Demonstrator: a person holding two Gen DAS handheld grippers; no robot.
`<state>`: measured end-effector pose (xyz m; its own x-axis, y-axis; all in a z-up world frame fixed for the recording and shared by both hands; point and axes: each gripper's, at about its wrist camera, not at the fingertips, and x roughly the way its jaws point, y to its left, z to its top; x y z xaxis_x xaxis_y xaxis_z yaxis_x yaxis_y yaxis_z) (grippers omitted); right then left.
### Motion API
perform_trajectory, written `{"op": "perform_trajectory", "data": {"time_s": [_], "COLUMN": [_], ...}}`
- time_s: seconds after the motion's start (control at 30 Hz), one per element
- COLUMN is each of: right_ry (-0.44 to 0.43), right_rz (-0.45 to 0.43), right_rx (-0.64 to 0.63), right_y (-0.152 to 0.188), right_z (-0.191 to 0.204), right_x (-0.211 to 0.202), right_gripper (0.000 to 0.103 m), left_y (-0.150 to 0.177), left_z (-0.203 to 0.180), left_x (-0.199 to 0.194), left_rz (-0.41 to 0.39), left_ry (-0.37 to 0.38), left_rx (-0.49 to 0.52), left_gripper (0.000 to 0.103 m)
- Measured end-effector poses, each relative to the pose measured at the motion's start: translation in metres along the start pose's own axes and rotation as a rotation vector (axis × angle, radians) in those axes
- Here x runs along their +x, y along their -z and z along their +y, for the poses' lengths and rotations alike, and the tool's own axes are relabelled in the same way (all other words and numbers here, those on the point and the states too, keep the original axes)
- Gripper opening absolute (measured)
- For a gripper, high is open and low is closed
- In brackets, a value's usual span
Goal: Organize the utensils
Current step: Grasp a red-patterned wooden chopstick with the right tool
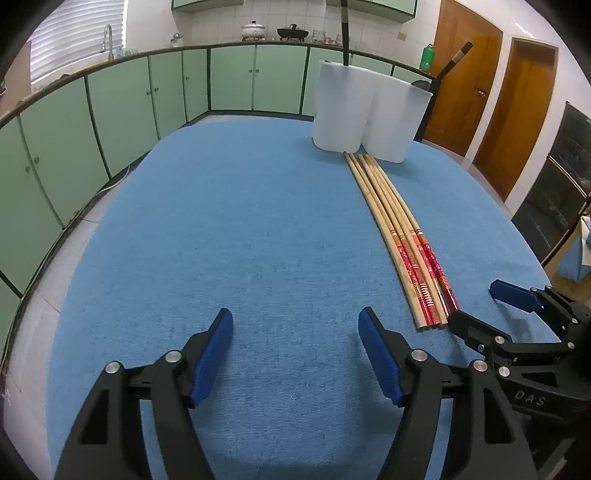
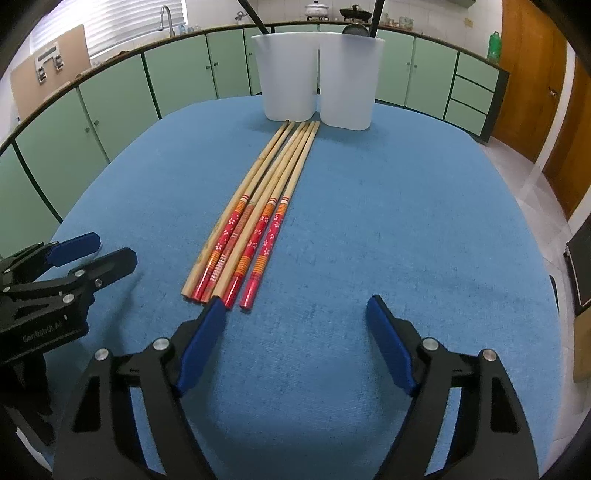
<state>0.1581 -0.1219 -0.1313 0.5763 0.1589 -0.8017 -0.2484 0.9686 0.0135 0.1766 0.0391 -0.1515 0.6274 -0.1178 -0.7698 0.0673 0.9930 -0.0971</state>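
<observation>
1. A table covered with a blue woven cloth (image 1: 221, 229) is seen in both wrist views; green cabinet fronts (image 1: 229, 79) are seen behind it.

2. A bundle of long bamboo chopsticks with red patterned handle ends (image 2: 258, 206) is found lying flat on the cloth, roughly side by side. The plain tips are directed at the far containers, and the red ends are turned toward the cameras.

3. Two translucent white plastic utensil holders (image 2: 317, 77) are observed standing upright at the far edge of the cloth, touching each other. The chopstick tips are seen just in front of their bases. Dark utensil handles (image 1: 345, 33) are seen rising out of the holders.

4. The left gripper with black arms and blue pads (image 1: 295, 354) is seen over bare cloth, to the left of the chopsticks. Its jaws are held apart and nothing is between them.

5. The right gripper of the same make (image 2: 295, 343) is seen just short of the red ends of the chopsticks. Its jaws are spread wide and nothing is gripped. The tip of its left pad (image 2: 216, 314) is seen right at the end of one chopstick; contact cannot be confirmed.

6. Each gripper is visible at the edge of the other's view, and the bundle is located between them.
</observation>
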Motion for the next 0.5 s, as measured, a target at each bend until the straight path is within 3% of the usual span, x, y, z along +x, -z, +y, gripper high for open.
{"op": "perform_trajectory", "data": {"time_s": [0.2, 0.37, 0.5], "right_ry": [0.036, -0.034, -0.032], "right_rz": [0.004, -0.002, -0.015], "right_rx": [0.037, 0.063, 0.03], "right_y": [0.003, 0.005, 0.004], "right_z": [-0.018, -0.02, -0.006], "right_x": [-0.004, -0.01, -0.006], "right_gripper": [0.066, 0.065, 0.048], "left_y": [-0.001, -0.001, 0.0], "left_z": [-0.001, -0.003, -0.006], "left_x": [0.0, 0.001, 0.0], "left_rz": [-0.001, 0.003, 0.002], "left_ry": [0.0, 0.008, 0.011], "left_rx": [0.005, 0.006, 0.013], "left_gripper": [0.07, 0.07, 0.071]}}
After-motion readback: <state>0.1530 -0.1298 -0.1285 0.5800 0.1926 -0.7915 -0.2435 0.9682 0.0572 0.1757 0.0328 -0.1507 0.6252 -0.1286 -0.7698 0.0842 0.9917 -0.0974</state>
